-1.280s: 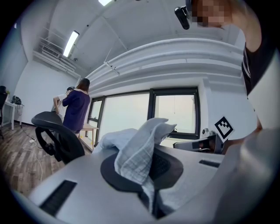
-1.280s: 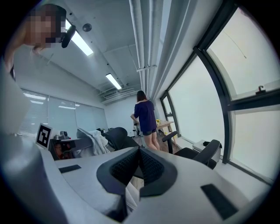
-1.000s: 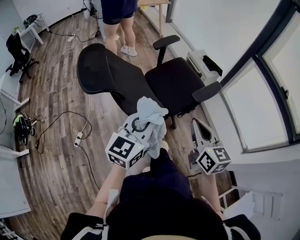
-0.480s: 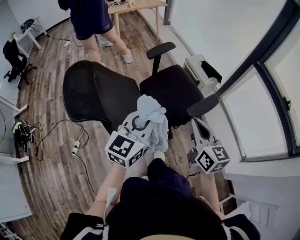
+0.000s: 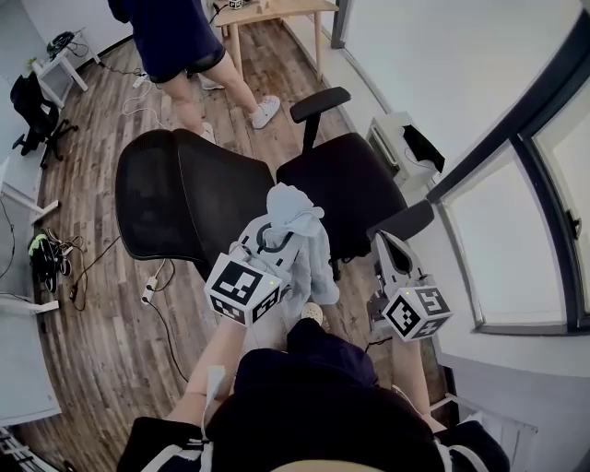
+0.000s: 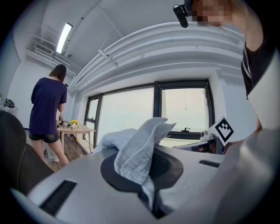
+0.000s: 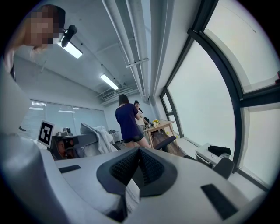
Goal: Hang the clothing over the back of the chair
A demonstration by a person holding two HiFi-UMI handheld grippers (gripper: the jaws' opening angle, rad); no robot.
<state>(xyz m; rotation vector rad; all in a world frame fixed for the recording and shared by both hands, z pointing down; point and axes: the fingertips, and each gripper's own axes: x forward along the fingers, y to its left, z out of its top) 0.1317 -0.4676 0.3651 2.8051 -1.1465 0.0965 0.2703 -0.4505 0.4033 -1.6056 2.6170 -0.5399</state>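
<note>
My left gripper is shut on a light blue piece of clothing, which bunches over the jaws and hangs down toward the floor. In the left gripper view the clothing sticks up from between the closed pads. A black office chair faces away, its mesh backrest just ahead and left of that gripper and its seat ahead. My right gripper is level beside the left, near the chair's right armrest. Its pads meet, and I see no clothing pinched between them.
A person in a dark blue top stands beyond the chair by a wooden table. A white box sits at the window wall on the right. Cables and a power strip lie on the wood floor left.
Both grippers have come closer to the chair, with the clothing still clamped in the left one. The backrest now sits nearer and more to the left. The standing person has stepped left.
</note>
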